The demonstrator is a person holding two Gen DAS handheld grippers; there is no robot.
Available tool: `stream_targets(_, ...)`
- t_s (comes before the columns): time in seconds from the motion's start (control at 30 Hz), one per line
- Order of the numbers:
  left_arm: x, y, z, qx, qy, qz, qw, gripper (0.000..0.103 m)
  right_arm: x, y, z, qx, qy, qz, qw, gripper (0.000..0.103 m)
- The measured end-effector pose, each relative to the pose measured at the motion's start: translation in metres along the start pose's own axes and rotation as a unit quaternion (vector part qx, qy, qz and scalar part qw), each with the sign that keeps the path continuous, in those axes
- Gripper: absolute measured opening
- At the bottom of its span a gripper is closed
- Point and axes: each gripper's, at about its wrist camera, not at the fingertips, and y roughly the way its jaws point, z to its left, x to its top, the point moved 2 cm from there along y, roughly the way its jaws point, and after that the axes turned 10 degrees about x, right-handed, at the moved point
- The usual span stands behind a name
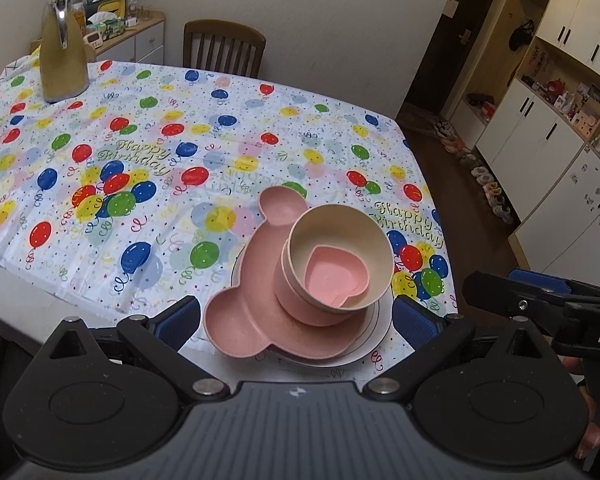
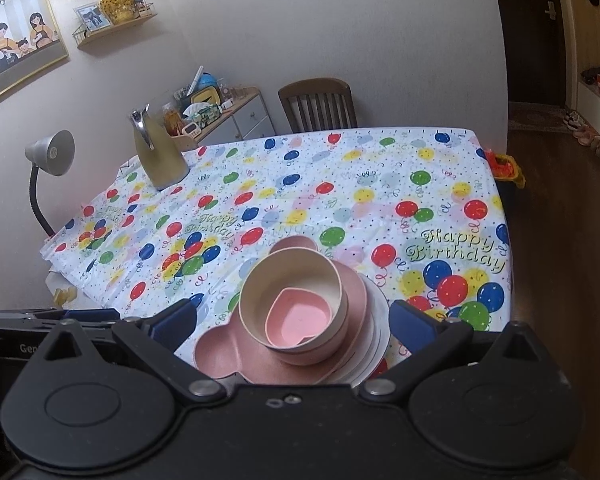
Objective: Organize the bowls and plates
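One stack stands near the table's front edge. A pink heart-shaped dish (image 1: 334,276) (image 2: 300,318) lies inside a cream bowl (image 1: 340,232) (image 2: 292,276), which sits in a pink bowl (image 1: 300,308) on a pink bear-shaped plate (image 1: 240,320) (image 2: 220,354), over white plates (image 1: 374,334) (image 2: 376,336). My left gripper (image 1: 296,318) is open and empty, its fingers either side of the stack, above it. My right gripper (image 2: 292,320) is open and empty, likewise. The right gripper also shows in the left wrist view (image 1: 540,300).
A balloon-print "Happy Birthday" cloth (image 1: 140,140) (image 2: 380,200) covers the table. A yellow jug (image 1: 62,52) (image 2: 158,152) stands at the far left. A wooden chair (image 1: 224,46) (image 2: 318,104) is behind the table. A grey desk lamp (image 2: 48,164) stands at the left edge.
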Motion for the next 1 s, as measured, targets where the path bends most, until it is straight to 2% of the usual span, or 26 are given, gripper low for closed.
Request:
stream_targets(0.33,-0.007,-0.003,-0.001,0.021,-0.008,0.003,0.9997,0.103,-0.007,-0.001,-0.002,-0.001,0.007,0.009,1.0,0.103)
stream_targets(1.0,-0.009,-0.007,-0.013,0.018,0.004,-0.002,0.9998,0.103,-0.01,-0.011,-0.008,-0.004,0.014,0.005,1.0,0.103)
